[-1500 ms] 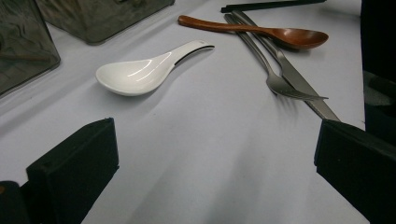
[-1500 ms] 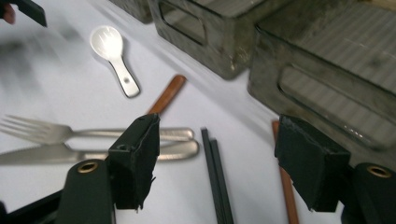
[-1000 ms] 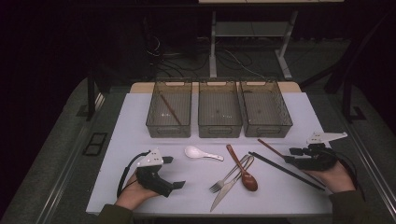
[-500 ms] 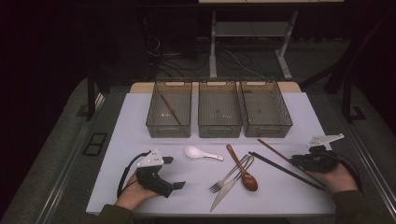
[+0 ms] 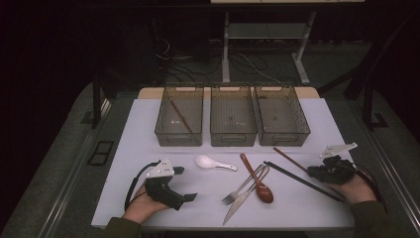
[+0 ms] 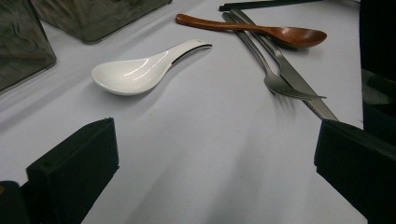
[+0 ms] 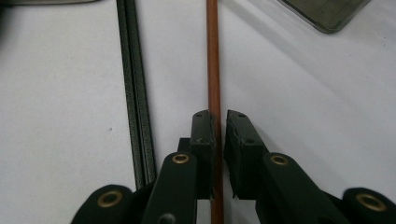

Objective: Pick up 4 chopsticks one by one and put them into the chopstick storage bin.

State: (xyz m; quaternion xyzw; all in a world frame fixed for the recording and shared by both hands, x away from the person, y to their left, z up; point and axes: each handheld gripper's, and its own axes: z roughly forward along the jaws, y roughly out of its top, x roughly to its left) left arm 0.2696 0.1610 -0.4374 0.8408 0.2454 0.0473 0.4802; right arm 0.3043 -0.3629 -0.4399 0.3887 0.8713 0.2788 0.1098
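A brown chopstick (image 5: 289, 159) lies on the white table right of a black chopstick pair (image 5: 302, 181). My right gripper (image 5: 312, 172) rests low over its near end. In the right gripper view the jaws have just been closing, and my right gripper (image 7: 220, 116) now nips the brown chopstick (image 7: 213, 60) between its pads, with the black pair (image 7: 137, 107) beside it. My left gripper (image 5: 184, 184) lies at the front left, wide open and holding nothing. Ahead of it are a white spoon (image 6: 140, 70), a wooden spoon (image 6: 261, 30), a fork (image 6: 275, 74) and a knife (image 6: 303, 88).
Three smoky clear baskets stand in a row at the back: the left basket (image 5: 163, 133) holds one brown chopstick (image 5: 181, 118); beside it are the middle basket (image 5: 233, 140) and the right basket (image 5: 302, 131). White spoon (image 5: 214, 163), wooden spoon (image 5: 257, 181), fork (image 5: 242, 187) and knife (image 5: 240, 206) lie mid-table.
The right gripper's jaws have drawn together on the brown chopstick and the hand has settled slightly lower. The left hand and the cutlery have not moved.
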